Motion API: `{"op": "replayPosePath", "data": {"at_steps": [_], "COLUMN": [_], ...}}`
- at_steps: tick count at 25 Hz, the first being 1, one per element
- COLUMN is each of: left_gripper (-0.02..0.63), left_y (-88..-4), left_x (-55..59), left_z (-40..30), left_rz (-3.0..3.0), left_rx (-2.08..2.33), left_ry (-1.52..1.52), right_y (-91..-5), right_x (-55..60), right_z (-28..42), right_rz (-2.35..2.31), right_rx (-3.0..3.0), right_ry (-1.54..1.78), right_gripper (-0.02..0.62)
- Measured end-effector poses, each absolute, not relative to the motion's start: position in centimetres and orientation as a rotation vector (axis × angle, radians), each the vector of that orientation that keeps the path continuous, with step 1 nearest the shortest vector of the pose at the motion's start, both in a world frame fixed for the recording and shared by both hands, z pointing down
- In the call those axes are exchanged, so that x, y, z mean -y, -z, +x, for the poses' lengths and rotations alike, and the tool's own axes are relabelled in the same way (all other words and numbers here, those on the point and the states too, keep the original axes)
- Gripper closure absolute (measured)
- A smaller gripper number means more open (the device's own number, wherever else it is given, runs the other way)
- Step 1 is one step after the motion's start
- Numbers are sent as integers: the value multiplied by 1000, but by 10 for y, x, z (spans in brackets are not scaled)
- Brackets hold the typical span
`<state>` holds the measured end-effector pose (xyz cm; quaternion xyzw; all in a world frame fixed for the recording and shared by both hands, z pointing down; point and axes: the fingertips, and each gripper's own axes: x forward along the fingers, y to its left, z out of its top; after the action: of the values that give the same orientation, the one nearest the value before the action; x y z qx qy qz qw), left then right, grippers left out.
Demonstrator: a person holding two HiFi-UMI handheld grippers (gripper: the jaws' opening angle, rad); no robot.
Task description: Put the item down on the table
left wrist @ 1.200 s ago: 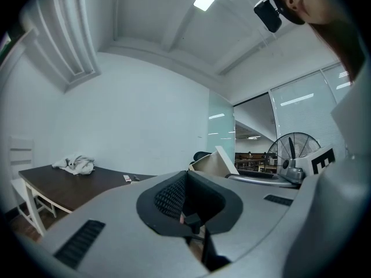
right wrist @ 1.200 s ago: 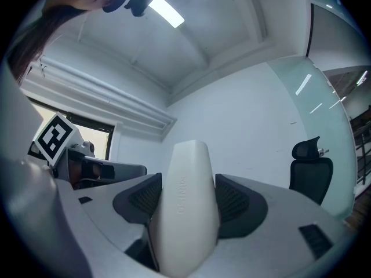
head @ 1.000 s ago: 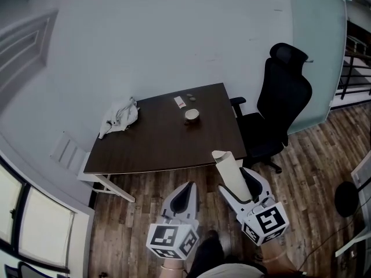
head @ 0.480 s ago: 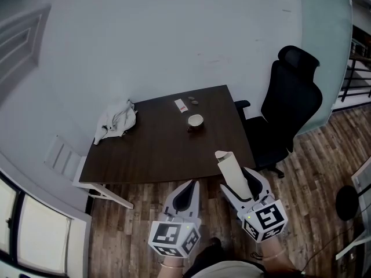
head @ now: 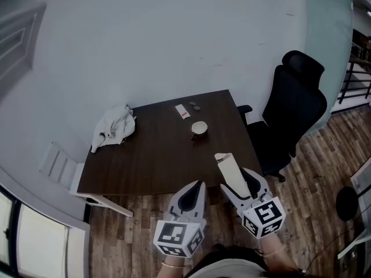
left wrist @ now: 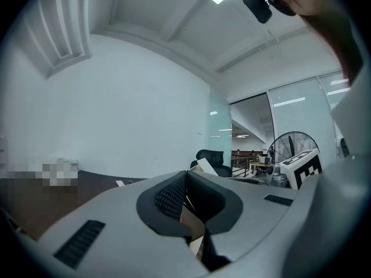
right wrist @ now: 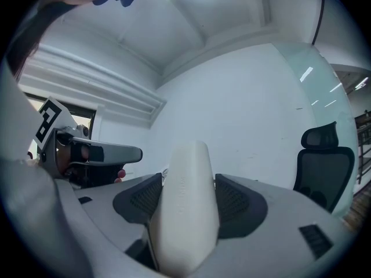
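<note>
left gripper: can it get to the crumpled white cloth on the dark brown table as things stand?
Probably yes. The left gripper hangs short of the near edge, jaws together, and only bare dark brown table lies between it and the crumpled white cloth. It would need to open first.

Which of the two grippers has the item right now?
The right gripper: its jaws clamp the cream item, while the left gripper has its jaws together with nothing between them.

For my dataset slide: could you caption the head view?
Right gripper clamps a white tube near the front edge of a dark table bearing a cloth and a cup.
</note>
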<state>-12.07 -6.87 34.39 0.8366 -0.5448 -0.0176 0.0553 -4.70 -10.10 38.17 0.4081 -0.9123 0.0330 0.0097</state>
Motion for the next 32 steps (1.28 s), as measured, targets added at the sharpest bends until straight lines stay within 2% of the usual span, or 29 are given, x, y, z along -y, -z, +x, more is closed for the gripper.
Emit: {"op": "replayPosePath", "data": {"at_steps": [32], "left_gripper": [589], "left_y": [-364], "left_x": [262], "left_z": [-155], "left_rz": [2507], "left_rx": [1624], "left_ry": [16], "right_y": [-505], "right_x": [292], "right_z": [-103], "right_rz": [1001], "right_rx": [2666], "right_ry": [-303], "right_gripper": [301]}}
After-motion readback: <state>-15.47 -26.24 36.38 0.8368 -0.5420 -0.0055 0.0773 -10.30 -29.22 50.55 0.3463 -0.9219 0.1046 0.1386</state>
